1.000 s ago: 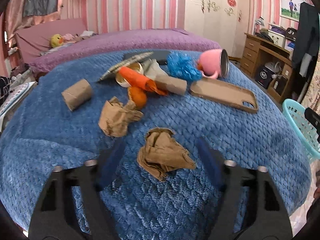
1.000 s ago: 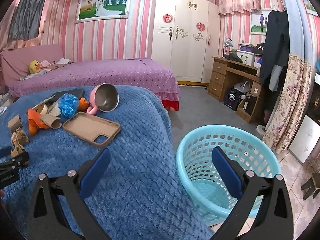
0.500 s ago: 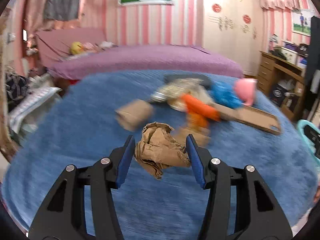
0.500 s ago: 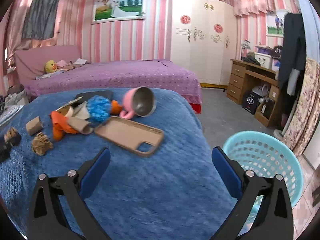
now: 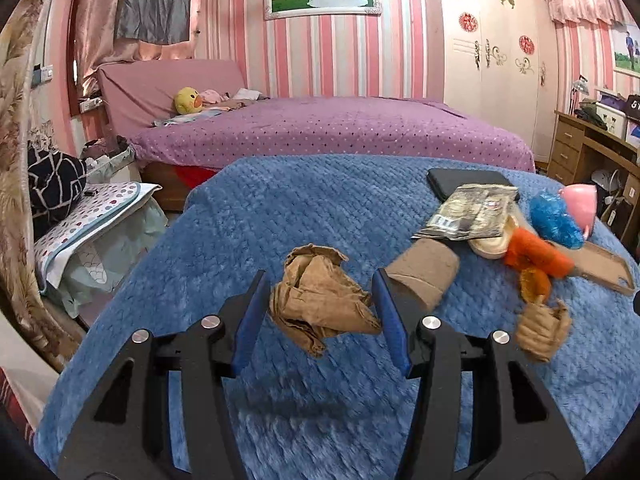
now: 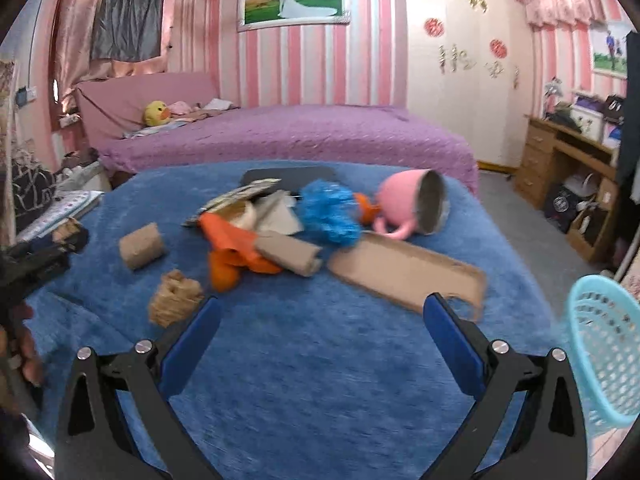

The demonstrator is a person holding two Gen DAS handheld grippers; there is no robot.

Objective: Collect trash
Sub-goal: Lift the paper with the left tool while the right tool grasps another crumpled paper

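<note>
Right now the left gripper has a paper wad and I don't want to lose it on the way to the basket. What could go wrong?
The crumpled brown paper sits between the left gripper fingers with a loose flap hanging below; it might slip out mid-carry. The teal basket stands off the blue blanket's far side, so the carry may pass over the orange scraps and pink mug and snag them.

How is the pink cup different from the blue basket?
The pink cup lies tipped on its side on the blue blanket; the blue basket stands upright beside the bed. The cup has solid walls and a handle; the basket's walls are full of holes. The basket looks bigger. Both are open containers.
</note>
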